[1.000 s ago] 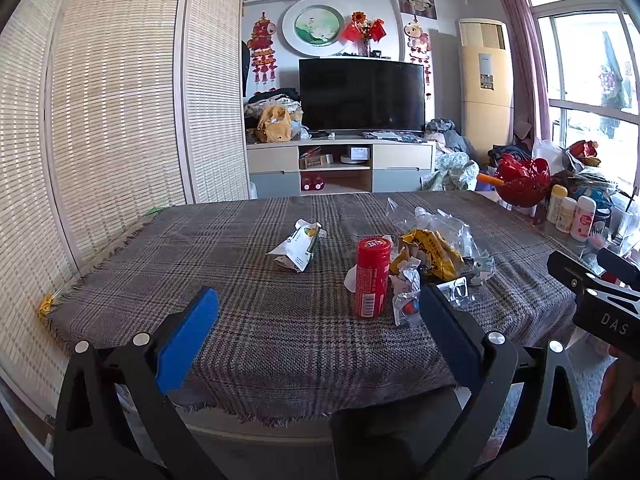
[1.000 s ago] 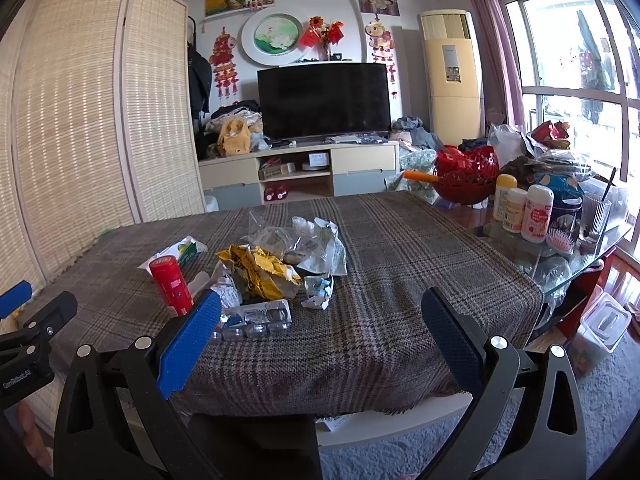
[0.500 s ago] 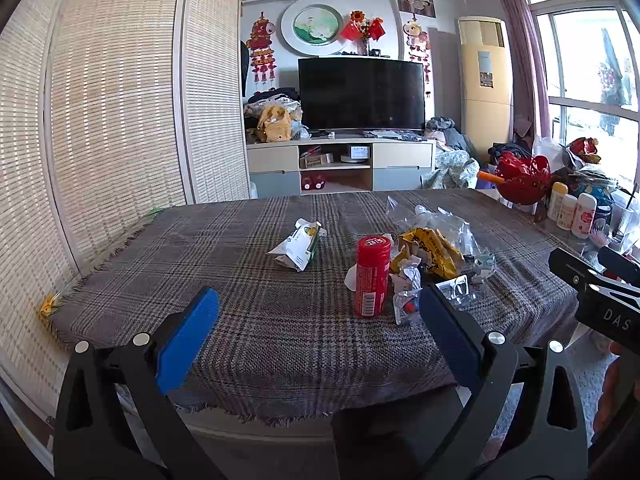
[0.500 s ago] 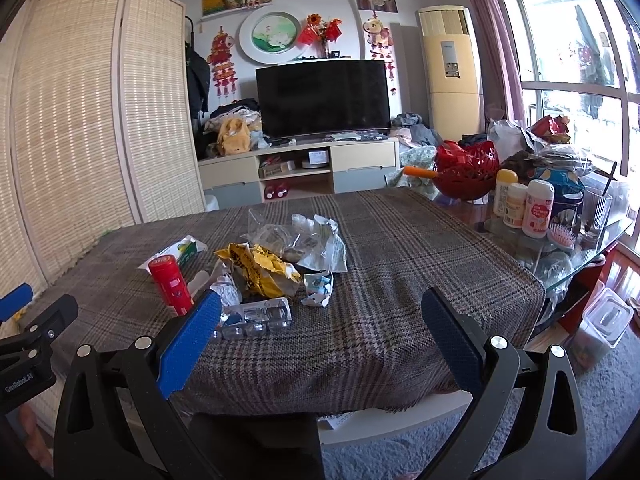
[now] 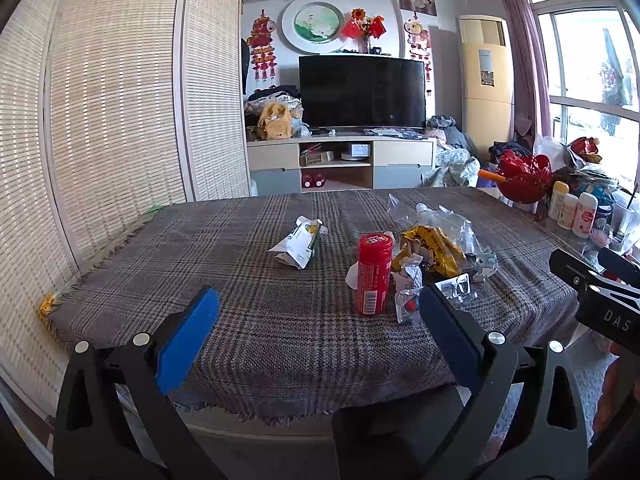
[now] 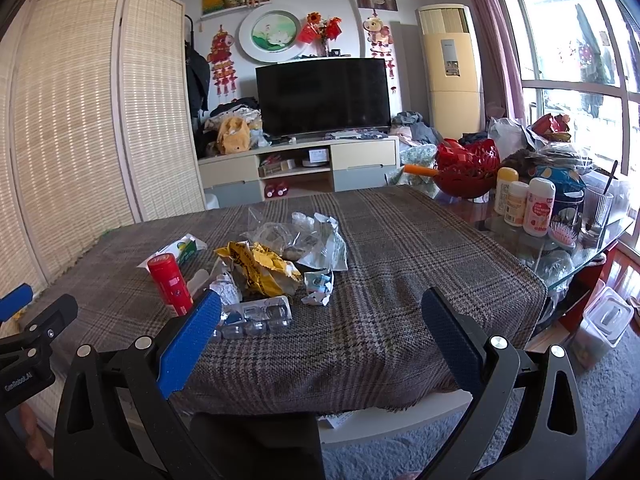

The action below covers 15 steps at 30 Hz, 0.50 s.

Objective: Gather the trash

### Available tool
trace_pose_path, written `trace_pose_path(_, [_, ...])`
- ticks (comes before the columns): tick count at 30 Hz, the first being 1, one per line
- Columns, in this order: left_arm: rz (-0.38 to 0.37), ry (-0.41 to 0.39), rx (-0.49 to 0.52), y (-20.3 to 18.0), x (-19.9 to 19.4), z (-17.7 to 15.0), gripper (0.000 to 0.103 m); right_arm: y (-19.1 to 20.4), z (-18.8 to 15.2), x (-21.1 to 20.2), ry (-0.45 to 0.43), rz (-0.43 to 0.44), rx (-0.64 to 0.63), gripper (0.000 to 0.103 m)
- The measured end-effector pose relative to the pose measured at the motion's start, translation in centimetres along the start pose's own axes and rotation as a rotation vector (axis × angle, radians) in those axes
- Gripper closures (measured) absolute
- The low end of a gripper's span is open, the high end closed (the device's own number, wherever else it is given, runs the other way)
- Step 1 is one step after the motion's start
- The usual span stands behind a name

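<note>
Home living room. Straight ahead of the jaws, past the plaid-covered tabletop [image 5: 256, 320]: flat-screen TV [image 5: 362, 92] on a low media cabinet [image 5: 340, 162], red festive hangings [image 5: 262, 50] and a round picture [image 5: 314, 24] on the wall. Floor-standing air conditioner [image 6: 450, 72] and big window [image 6: 568, 64] right of the jaws, woven folding screen [image 5: 120, 112] left.
</note>
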<state>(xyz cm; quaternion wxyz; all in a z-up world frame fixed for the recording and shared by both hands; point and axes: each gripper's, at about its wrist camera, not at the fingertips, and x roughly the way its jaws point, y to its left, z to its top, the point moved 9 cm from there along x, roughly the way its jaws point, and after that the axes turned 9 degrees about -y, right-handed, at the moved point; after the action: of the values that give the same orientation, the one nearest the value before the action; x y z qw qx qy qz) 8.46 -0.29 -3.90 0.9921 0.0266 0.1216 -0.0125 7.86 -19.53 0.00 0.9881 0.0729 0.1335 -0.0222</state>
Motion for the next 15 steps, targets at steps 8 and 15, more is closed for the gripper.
trace_pose_path(8, [0.006,0.013,-0.003,0.4,0.3,-0.2,0.008,-0.1,-0.1,0.2,0.011,0.010,0.010,0.003])
trace_pose_path(15, [-0.010,0.041,-0.058,1.0,0.7,-0.6,0.008,-0.2,-0.1,0.3,0.006,-0.016,-0.017,0.003])
